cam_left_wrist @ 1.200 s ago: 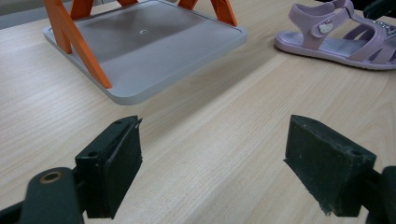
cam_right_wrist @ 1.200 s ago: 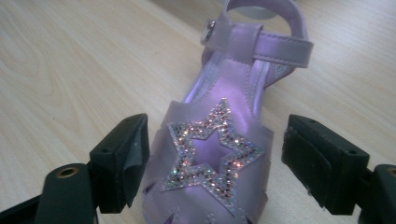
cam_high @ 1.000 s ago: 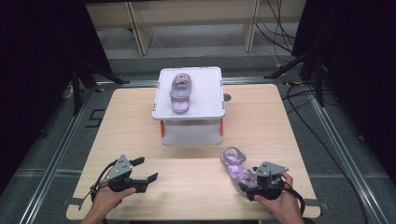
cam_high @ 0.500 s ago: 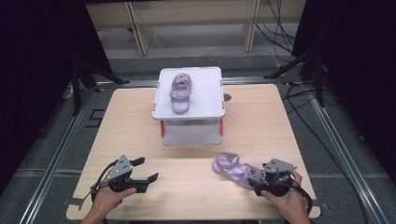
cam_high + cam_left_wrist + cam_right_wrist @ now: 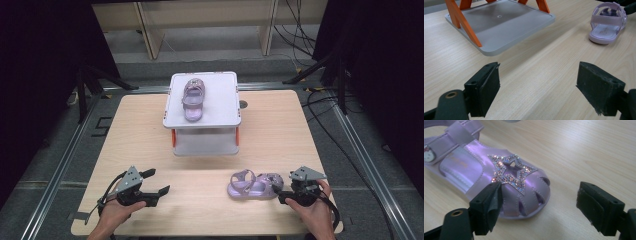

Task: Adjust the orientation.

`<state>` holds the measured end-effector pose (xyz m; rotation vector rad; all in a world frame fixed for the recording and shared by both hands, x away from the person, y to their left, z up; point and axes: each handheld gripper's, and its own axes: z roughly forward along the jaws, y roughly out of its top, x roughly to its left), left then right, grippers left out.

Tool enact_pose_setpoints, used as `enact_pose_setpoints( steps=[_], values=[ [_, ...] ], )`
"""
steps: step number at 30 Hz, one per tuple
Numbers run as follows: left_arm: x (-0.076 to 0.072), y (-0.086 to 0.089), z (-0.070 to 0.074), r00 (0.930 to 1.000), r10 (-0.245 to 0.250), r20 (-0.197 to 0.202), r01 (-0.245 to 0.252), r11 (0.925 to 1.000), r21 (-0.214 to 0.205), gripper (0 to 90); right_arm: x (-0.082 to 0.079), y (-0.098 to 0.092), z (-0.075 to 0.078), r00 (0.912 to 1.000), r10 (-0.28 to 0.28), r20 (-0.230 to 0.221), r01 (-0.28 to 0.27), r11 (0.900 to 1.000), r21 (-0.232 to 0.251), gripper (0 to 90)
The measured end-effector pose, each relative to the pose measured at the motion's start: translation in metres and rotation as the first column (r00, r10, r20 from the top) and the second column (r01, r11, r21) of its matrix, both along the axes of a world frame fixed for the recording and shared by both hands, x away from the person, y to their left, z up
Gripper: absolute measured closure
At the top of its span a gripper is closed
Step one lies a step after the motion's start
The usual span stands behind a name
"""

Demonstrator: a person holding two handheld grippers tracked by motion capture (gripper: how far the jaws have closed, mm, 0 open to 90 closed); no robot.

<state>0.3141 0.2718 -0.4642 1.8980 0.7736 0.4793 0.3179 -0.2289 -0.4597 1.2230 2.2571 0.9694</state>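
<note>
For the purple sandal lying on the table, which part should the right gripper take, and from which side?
Probably the toe cap with the glitter star, approached from the toe end. The sandal lies flat, toe toward the right gripper, whose open jaws already flank it; the heel strap looks thin and floppy.

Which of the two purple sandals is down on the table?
The sandal by the right gripper lies on the wood; the other sandal rests atop the white stand.
</note>
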Motion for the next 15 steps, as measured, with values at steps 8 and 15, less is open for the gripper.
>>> enact_pose_setpoints(
  steps=[8,15],
  values=[
    [0.001,-0.002,-0.002,1.0000,-0.004,-0.006,0.004,0.9997,-0.025,17.9,0.004,-0.004,-0.001,0.9974,-0.038,0.061,0.042,0.9978,-0.051,22.2],
    [0.001,-0.004,-0.001,0.9999,-0.009,-0.007,0.009,0.9998,-0.018,17.8,0.017,-0.001,-0.004,0.9946,-0.068,0.078,0.072,0.9962,-0.048,27.0]
  ],
)
